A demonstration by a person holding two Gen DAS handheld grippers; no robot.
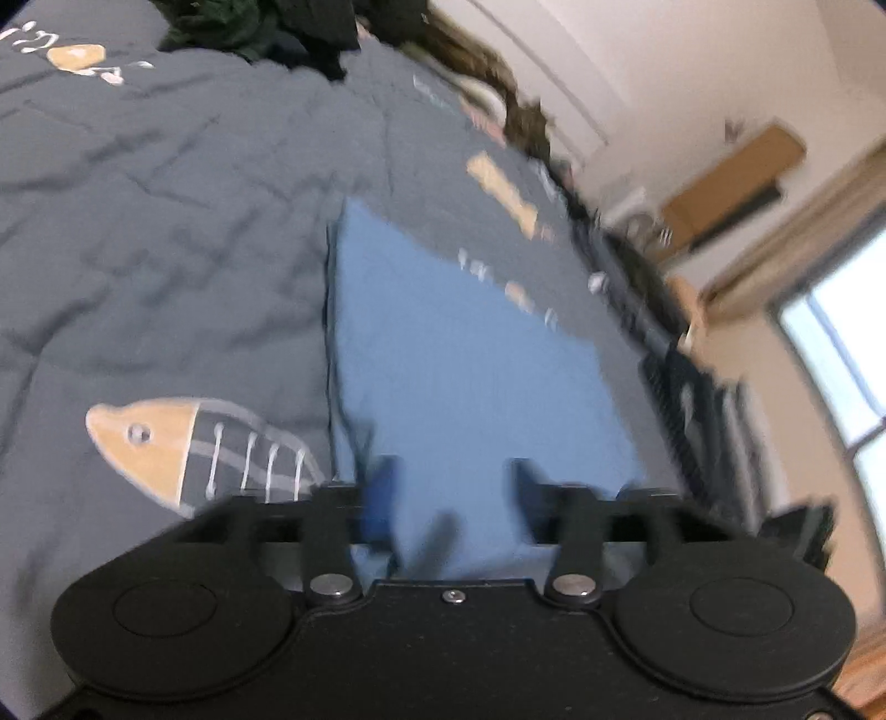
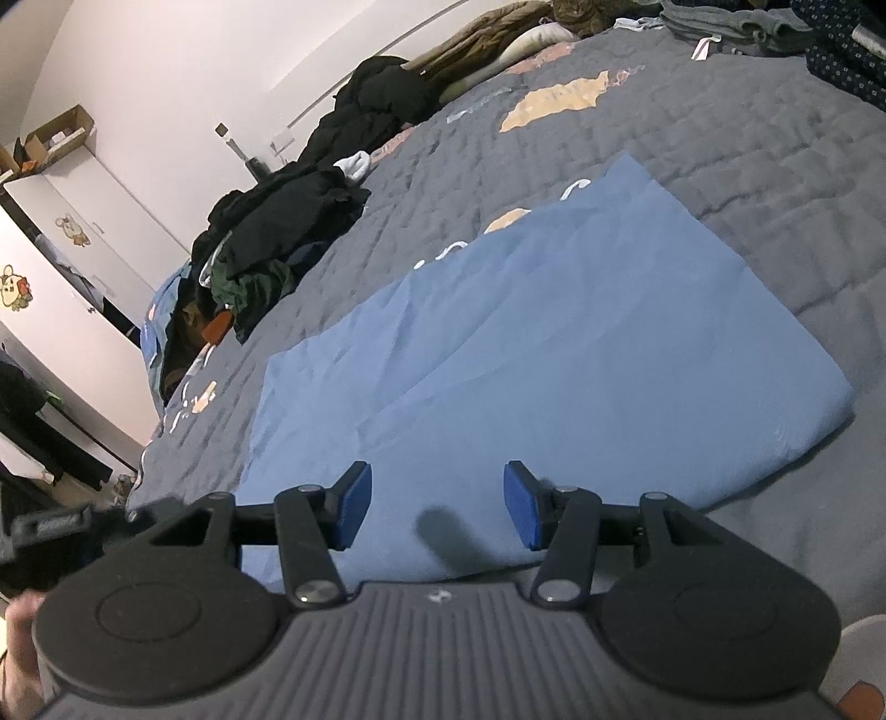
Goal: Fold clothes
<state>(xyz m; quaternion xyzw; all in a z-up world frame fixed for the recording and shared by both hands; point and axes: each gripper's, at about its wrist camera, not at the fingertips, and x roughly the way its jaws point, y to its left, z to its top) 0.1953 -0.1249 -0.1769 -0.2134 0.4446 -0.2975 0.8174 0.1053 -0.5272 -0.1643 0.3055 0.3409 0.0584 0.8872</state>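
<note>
A light blue garment [image 2: 554,343] lies folded into a flat rectangle on the dark grey quilted bedspread [image 2: 775,166]. It also shows in the left wrist view [image 1: 470,376], blurred by motion. My right gripper [image 2: 437,509] is open and empty, just above the garment's near edge. My left gripper [image 1: 448,498] is open and empty too, over the garment's near end. The blue pads [image 2: 354,515] hold nothing.
A heap of dark clothes [image 2: 288,221] lies along the bed's far left edge, with more clothes [image 2: 775,22] at the top right. The bedspread [image 1: 138,277] carries a fish print [image 1: 183,448]. White cabinets [image 2: 66,277] stand beyond the bed. A window [image 1: 841,354] is at the right.
</note>
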